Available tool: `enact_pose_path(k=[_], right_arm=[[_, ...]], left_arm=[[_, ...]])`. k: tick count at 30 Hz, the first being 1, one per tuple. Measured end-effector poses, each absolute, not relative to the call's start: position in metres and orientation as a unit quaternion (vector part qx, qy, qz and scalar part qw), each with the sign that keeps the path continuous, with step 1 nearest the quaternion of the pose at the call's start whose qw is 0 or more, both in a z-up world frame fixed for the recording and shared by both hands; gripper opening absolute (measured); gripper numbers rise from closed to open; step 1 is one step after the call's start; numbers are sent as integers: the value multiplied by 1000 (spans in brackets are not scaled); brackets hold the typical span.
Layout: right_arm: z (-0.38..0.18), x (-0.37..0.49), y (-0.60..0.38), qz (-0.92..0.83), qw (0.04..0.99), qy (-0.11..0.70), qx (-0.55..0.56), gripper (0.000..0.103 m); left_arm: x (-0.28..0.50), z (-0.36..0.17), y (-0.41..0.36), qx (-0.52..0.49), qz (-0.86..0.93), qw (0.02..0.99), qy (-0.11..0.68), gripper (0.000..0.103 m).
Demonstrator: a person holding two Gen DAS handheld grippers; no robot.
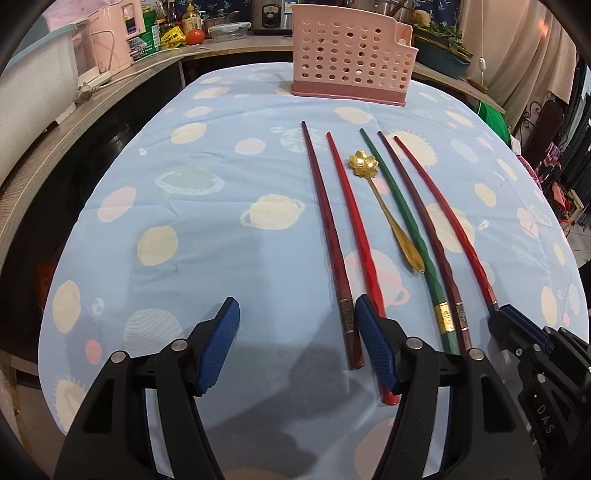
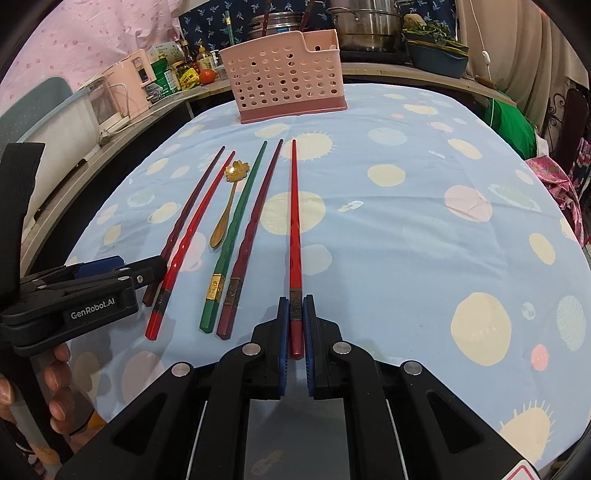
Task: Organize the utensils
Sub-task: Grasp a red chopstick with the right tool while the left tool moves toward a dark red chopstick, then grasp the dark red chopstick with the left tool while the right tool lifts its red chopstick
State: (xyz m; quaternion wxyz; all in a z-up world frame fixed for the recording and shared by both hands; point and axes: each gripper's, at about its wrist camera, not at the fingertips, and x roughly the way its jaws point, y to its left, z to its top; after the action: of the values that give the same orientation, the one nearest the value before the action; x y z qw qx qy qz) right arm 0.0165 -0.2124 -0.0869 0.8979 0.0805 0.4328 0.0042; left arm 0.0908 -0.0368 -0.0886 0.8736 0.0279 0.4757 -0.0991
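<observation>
Several chopsticks lie side by side on the blue planet-print tablecloth (image 1: 221, 206): a dark red one (image 1: 325, 229), a red one (image 1: 354, 236), a green one (image 1: 402, 229), a maroon one (image 1: 424, 229) and a red one (image 1: 447, 229) at the far right. A gold flower-bowl spoon (image 1: 388, 210) lies between them. A pink perforated utensil holder (image 1: 351, 55) stands at the far edge. My left gripper (image 1: 297, 317) is open over the near ends of the left pair. My right gripper (image 2: 295, 306) is shut on the rightmost red chopstick (image 2: 294, 229), near its thick end; the gripper also shows in the left wrist view (image 1: 517, 325).
A counter (image 1: 110, 92) runs along the left and back with appliances, bottles, a tomato (image 1: 195, 36) and pots. Green cloth (image 2: 513, 118) and clothing hang at the right past the table edge.
</observation>
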Motion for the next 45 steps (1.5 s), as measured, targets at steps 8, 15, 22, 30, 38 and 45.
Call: enact_pose_path(k=[8,15,22,30,38,45], right_arm=[[-87,16,-212,5,898,432,81,7],[-87,16,-212,4,898,432,81,7],[-78,14,-216,2,902,423,85,7],[-39,18,-228,1,918,383,98,7],[21,42,-249,4,939,323,121,7],[69,70,-263,14,951,278,132,7]], left_arm=[[89,-88,-34,33,-94,878,468,44],[90,-86,-31,18,-108,874,473,8],[88,-79,-27,5,-112,875,470,7],[97,-44,-15,-20,-116,886,448,7],[127,17,-1,-60,-114,910,395,7],[158,78,5,-81,-123,928,344,7]])
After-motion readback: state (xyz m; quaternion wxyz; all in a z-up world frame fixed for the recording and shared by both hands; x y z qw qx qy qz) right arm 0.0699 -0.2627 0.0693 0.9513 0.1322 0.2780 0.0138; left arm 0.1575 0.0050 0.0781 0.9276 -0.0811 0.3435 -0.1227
